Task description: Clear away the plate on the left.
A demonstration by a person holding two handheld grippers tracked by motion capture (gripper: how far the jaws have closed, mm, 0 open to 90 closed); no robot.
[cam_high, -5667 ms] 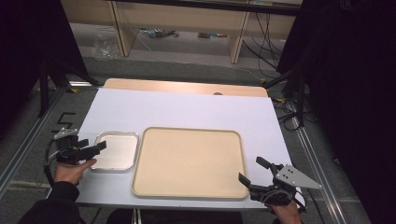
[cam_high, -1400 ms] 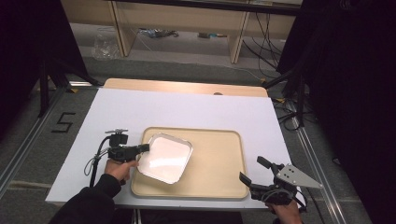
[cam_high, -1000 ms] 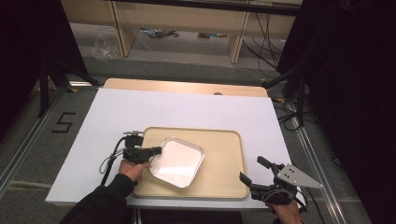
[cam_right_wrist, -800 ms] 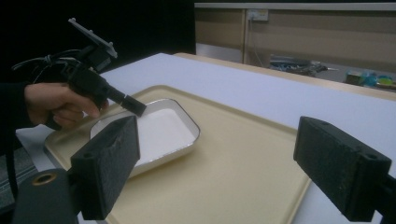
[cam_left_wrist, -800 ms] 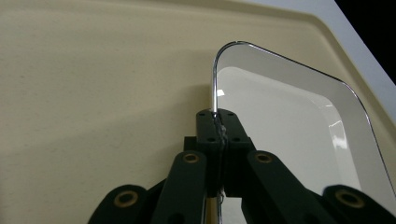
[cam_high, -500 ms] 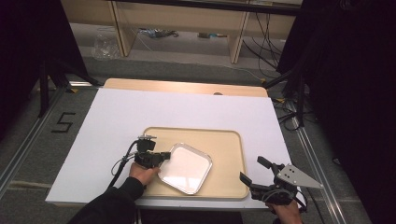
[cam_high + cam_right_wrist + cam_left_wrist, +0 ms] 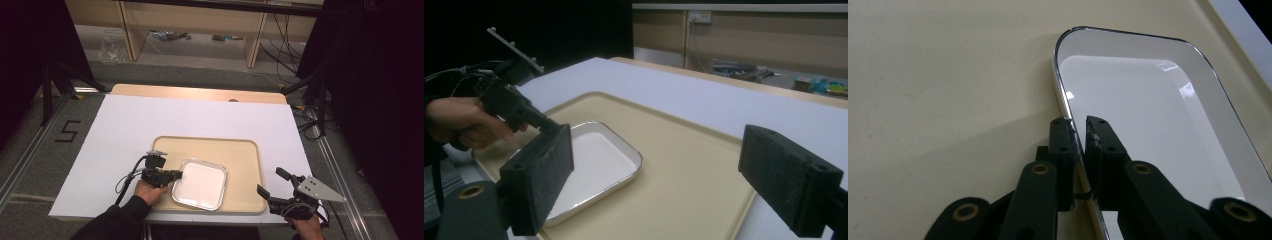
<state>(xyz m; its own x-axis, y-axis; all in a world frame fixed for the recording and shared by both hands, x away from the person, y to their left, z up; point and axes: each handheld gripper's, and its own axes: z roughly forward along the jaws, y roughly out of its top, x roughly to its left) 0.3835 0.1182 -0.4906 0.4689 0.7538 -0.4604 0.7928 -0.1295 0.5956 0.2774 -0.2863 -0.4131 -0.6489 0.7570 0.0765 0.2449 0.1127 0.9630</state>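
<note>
A white rectangular dish [image 7: 200, 184] [image 7: 1148, 100] [image 7: 594, 165] lies flat in the near left part of a beige tray [image 7: 240, 150] [image 7: 948, 75] [image 7: 684, 200]. My left gripper [image 7: 177, 173] [image 7: 1082, 131] [image 7: 544, 122] is at the dish's left rim, one jaw on each side of it. Its jaws have just been opening, and a thin gap shows beside the rim between them. My right gripper [image 7: 268, 180] [image 7: 666, 175] hovers at the tray's near right corner, open wide, nothing between its pads.
The tray sits on a white table top [image 7: 150, 120] with a wooden strip along its far edge. Shelves and cables stand beyond the table. A "5" mark [image 7: 67, 131] lies on the floor at the left.
The left gripper carried the dish from the table left of the tray onto the tray, then rightward and nearer. The dish now lies flat. The right gripper stayed still.
</note>
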